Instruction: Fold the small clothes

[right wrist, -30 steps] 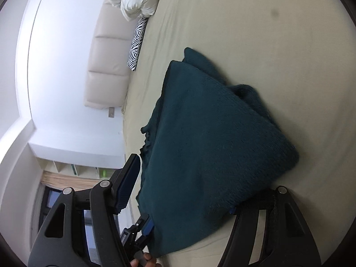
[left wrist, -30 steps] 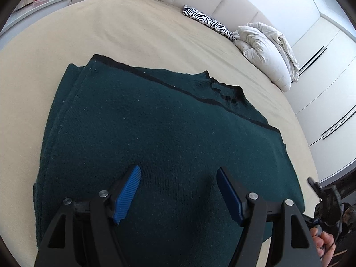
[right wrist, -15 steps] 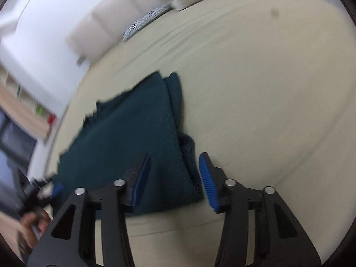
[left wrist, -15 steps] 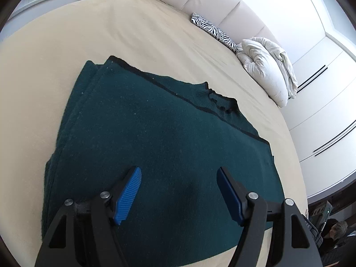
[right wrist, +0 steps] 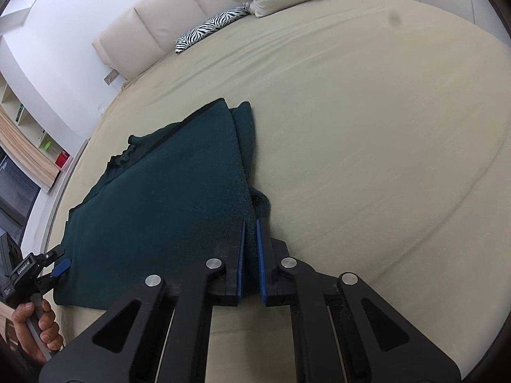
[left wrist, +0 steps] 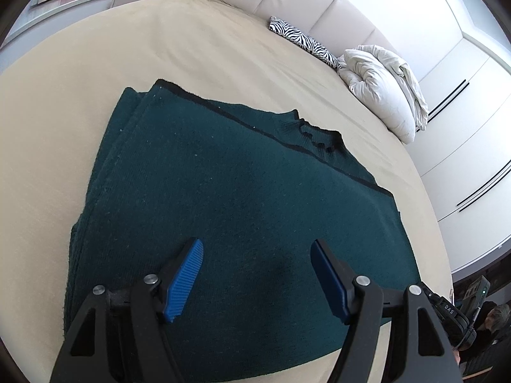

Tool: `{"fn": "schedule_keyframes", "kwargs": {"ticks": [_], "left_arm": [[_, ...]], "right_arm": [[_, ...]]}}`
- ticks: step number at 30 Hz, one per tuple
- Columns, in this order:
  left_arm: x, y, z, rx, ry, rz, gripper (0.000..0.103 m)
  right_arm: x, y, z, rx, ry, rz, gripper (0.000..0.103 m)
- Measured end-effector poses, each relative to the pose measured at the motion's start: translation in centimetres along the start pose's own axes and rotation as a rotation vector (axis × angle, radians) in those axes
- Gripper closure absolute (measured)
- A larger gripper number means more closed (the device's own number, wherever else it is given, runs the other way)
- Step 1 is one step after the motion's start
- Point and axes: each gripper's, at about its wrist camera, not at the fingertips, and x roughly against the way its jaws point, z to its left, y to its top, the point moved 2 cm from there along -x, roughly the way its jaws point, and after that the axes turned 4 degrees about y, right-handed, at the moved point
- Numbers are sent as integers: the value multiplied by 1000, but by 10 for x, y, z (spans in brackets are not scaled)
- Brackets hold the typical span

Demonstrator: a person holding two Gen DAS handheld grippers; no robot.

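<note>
A dark green knit sweater (left wrist: 230, 198) lies folded flat on the beige bed (left wrist: 127, 41), collar toward the headboard. It also shows in the right wrist view (right wrist: 166, 198). My left gripper (left wrist: 255, 265) is open and empty, hovering above the sweater's near edge. My right gripper (right wrist: 250, 239) has its jaws nearly closed at the sweater's right near corner, with dark green fabric between the blue pads. The left gripper also shows at the far left of the right wrist view (right wrist: 54, 263), held by a hand.
A white padded headboard (left wrist: 306, 3) lines the far side. A zebra-print pillow (left wrist: 303, 41) and a white duvet bundle (left wrist: 383, 86) lie near it. White wardrobe doors (left wrist: 463, 134) stand to the right. Bare bed spreads right of the sweater (right wrist: 383, 127).
My right gripper swung round to the sweater's right corner and its jaws closed from wide open to nearly shut on the fabric. My left gripper lifted back slightly, staying open.
</note>
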Motion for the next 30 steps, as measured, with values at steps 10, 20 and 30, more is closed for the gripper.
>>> {"fn": "schedule_keyframes", "kwargs": {"ticks": [10,20,30], "left_arm": [[-2,-5,2,-70,24,19,37],[5,-17,12,-133,46,45,51],[10,-21,19,-77,31,17,53]], "right_arm": [[0,-19,-22,-70,18,23,99],[0,-12,-17,-48,-3,74,88],[26,22,61,58,165,-34,80]]}}
